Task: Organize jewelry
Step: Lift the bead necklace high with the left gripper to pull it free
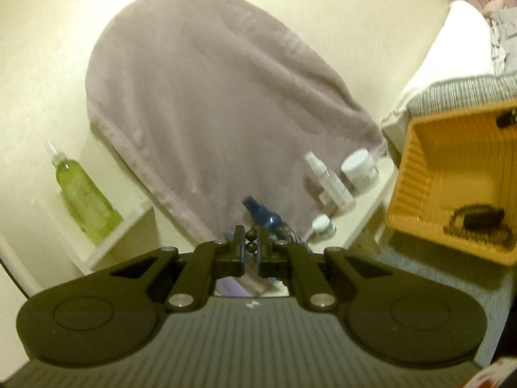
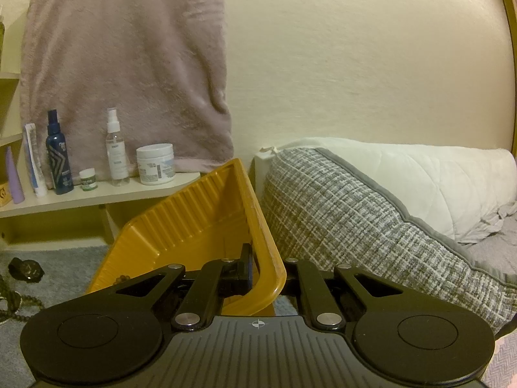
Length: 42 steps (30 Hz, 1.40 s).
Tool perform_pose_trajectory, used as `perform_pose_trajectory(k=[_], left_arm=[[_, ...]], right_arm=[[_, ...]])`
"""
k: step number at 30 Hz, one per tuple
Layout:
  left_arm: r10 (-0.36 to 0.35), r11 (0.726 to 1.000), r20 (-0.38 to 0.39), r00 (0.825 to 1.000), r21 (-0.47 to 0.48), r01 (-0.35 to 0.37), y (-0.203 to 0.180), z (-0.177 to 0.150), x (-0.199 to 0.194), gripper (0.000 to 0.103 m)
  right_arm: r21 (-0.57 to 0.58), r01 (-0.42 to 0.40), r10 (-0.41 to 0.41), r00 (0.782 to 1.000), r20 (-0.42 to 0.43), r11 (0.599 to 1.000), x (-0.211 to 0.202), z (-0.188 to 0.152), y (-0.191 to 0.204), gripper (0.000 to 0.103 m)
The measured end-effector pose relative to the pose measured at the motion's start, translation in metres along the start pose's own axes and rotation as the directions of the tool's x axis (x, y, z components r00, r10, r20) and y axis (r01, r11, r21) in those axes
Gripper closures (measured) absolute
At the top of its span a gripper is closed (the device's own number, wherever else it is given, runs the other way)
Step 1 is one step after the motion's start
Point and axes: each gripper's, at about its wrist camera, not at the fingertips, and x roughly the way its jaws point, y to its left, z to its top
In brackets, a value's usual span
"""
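My left gripper (image 1: pixel 250 242) is shut on a string of dark green beads (image 1: pixel 250 241), held up in the air in front of the hanging towel. A yellow plastic bin (image 1: pixel 420 174) sits at the right and holds dark jewelry, a beaded coil (image 1: pixel 478 226) among it. My right gripper (image 2: pixel 263 268) is shut on the bin's rim (image 2: pixel 265 245) and holds the bin tilted. A dark watch (image 2: pixel 27 270) and a beaded necklace (image 2: pixel 16 304) lie on the grey carpet at the left of the right wrist view.
A pinkish towel (image 1: pixel 206 103) hangs on the cream wall. White shelves hold a green bottle (image 1: pixel 84 194), a blue spray bottle (image 2: pixel 58 158), a clear spray bottle (image 2: pixel 115 148), a white jar (image 2: pixel 155 163) and a small jar (image 2: pixel 88 179). A grey checked pillow (image 2: pixel 355 226) lies at the right.
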Motion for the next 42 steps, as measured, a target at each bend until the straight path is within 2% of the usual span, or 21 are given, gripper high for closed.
perform_pose_trajectory(k=[11,22,37,42], left_arm=[[0.013,1.000,0.079,0.997,-0.029,-0.010,0.024,0.035,-0.005,0.097],[0.028,0.998,0.163,0.986,-0.054,-0.020,0.043,0.072,-0.012,0.097],[-0.009,0.996,0.288,0.957,-0.083,0.034,0.050,0.128,-0.016,0.097],[-0.032,0.993,0.349,0.937,-0.098,0.070,0.049,0.155,-0.019,0.097]], right_arm=[[-0.002,-0.007,0.007,1.000,0.006,1.000,0.000,0.003,0.003,0.095],[-0.005,-0.009,0.010,1.000,0.009,1.000,0.000,0.004,0.005,0.095],[-0.003,-0.012,0.012,1.000,0.011,1.000,0.000,0.007,0.008,0.095],[-0.001,-0.013,0.013,1.000,0.012,1.000,-0.001,0.007,0.007,0.095]])
